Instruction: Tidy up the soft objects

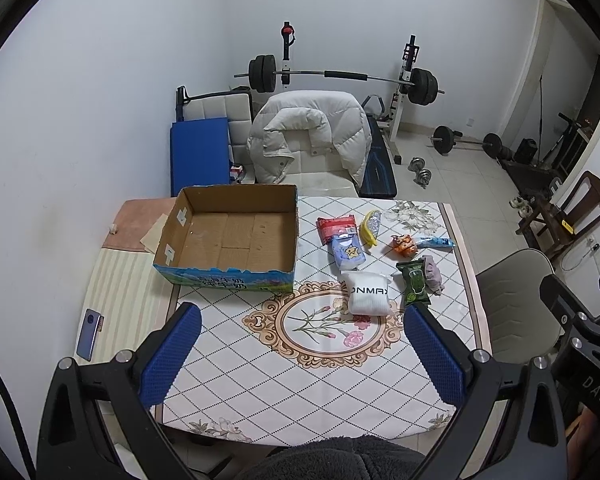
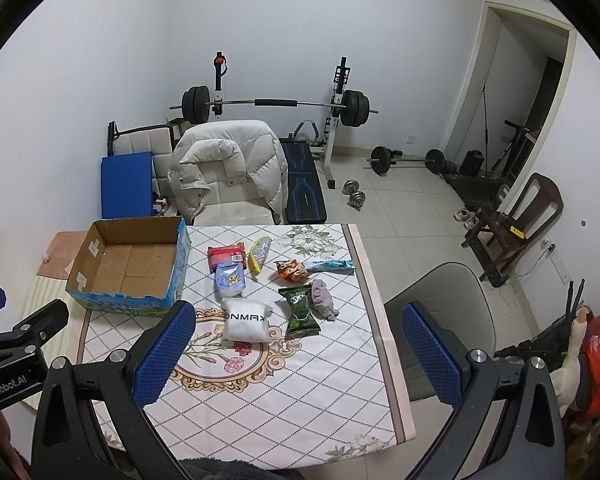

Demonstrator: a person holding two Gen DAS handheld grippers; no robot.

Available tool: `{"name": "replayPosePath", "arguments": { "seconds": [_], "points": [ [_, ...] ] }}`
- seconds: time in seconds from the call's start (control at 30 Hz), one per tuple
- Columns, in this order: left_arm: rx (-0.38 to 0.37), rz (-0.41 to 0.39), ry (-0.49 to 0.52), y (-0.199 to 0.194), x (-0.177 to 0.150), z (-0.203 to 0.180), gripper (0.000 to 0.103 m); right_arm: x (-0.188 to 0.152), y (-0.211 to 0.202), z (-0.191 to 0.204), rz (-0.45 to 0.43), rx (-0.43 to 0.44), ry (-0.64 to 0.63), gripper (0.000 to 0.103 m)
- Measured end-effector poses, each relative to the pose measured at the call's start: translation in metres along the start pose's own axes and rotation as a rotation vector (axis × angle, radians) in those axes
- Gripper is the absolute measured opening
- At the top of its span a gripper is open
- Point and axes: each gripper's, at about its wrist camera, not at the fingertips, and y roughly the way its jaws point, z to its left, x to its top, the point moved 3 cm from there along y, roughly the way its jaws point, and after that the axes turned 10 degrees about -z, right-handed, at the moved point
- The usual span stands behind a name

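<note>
I hold both tools raised above the near edge of the table (image 1: 260,380). My left gripper (image 1: 302,354) has its blue padded fingers spread wide with nothing between them; my right gripper (image 2: 296,350) is likewise spread and carrying nothing.

The cardboard box (image 1: 228,236) sits open on the far left of the tablecloth, its floor bare. The soft objects lie in a loose cluster to its right, none touching the box. Nearest me is the white pouch (image 1: 369,294), with the green packet (image 1: 414,286) just beside it and the grey cloth bundle (image 1: 434,274) against that packet's far side. Behind the pouch I note the blue-and-white tissue pack (image 1: 348,254), touching the red pack (image 1: 336,228) beyond it. The yellow banana-shaped item (image 1: 370,226), orange snack bag (image 1: 404,245) and light blue wrapper (image 1: 434,242) form the far row.

A phone (image 1: 89,334) lies on the left table edge, well apart.
</note>
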Motion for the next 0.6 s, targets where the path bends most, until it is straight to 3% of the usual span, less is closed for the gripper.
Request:
{"name": "replayPosePath", "arguments": {
  "seconds": [0.6],
  "points": [
    [-0.003, 0.016, -0.002, 0.0081, -0.0082, 0.0103, 0.103, 0.0061, -0.0011, 0.0061, 0.006, 0.002, 0.012, 0.103]
  ]
}}
